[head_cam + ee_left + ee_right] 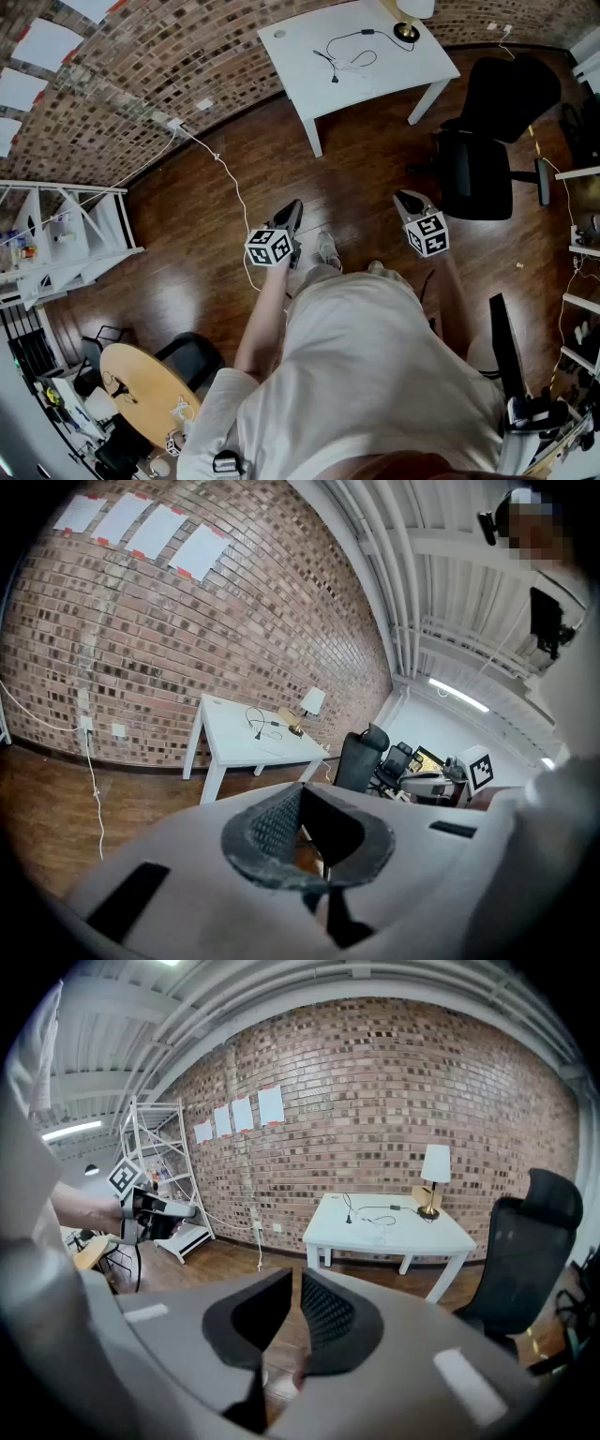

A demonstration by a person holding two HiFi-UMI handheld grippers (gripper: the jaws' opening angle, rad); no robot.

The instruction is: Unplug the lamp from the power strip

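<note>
Head view: you stand on the dark wooden floor [202,248], facing the brick wall [141,75], well back from the white table [305,52] that is set against it. A black office chair [497,103] stands off the table's right end, and a white shelf unit [66,234] is against the wall far to the left.

Both grippers are held out in front of you, pointing forward and somewhat down over bare floor, well apart from the table.

Left gripper [293,208]: in the left gripper view the pad tips meet, so the jaws are closed, with nothing between them.

Right gripper [405,199]: in the right gripper view the pads are nearly together. A thin slit shows between them and it is empty.

The lamp [407,33] is upright at the table's far right corner, next to the wall, with a brass-coloured base and a white shade. Neither gripper touches it.

A black cable [345,47] runs from beside the lamp base toward the middle of the tabletop, loops there, and has one end lying loose near the centre. I cannot tell what it plugs into.

A white cord [234,192] drops from a wall socket left of the table and trails across the floor toward your feet, passing near the left gripper.
</note>
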